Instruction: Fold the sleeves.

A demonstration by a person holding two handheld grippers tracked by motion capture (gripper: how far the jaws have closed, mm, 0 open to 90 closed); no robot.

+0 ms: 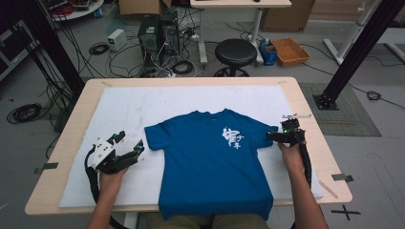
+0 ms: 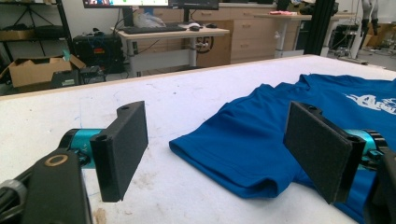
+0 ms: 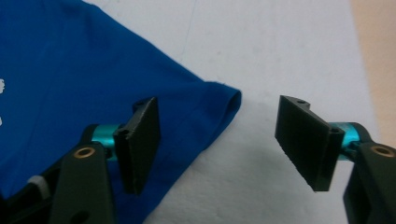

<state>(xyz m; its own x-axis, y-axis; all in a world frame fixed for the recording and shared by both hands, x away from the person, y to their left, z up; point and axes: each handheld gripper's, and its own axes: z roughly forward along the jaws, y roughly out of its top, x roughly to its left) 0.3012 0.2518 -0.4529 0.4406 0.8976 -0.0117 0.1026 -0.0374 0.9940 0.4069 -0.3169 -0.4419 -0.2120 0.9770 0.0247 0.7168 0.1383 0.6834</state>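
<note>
You have one blue T-shirt [image 1: 210, 162] in front of you, with one white print [image 1: 232, 137] on its chest and two short sleeves. It lies on one white sheet [image 1: 124, 107] that covers one wooden table [image 1: 310, 124]. You hold two grippers, the left gripper [image 1: 128, 147] and the right gripper [image 1: 273, 137], each with two black fingers [image 2: 122, 149]. Beyond the table you have one round black stool [image 1: 235, 51], one orange tray [image 1: 290, 51] and two computer towers [image 1: 157, 32] on the floor.
</note>
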